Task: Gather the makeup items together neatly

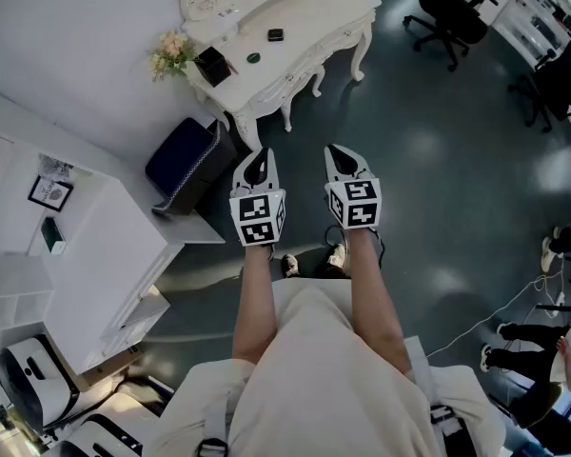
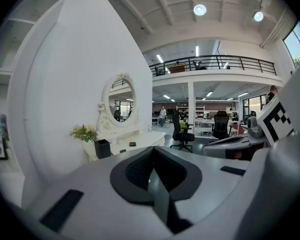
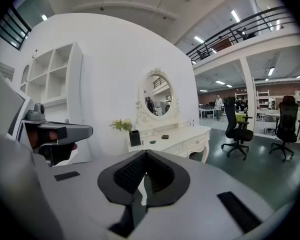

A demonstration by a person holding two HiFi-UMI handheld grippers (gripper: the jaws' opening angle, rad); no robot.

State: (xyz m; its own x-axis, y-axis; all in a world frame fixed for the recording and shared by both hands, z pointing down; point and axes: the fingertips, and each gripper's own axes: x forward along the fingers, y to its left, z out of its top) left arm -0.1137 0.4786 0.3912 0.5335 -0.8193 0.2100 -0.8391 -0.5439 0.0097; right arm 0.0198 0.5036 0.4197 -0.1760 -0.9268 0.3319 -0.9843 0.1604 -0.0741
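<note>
My jaws are closed and empty on both sides, left gripper (image 1: 257, 165) and right gripper (image 1: 343, 157), held level over the floor. The makeup items lie well apart from me on the white dressing table (image 1: 309, 12), ahead and to my left: a small black compact (image 1: 276, 34), a dark round piece (image 1: 253, 58), and a black holder (image 1: 212, 65) beside the flowers (image 1: 171, 53). They lie spread along the tabletop's long axis. My left gripper looks nearer. They are too small to tell which way each one points.
</note>
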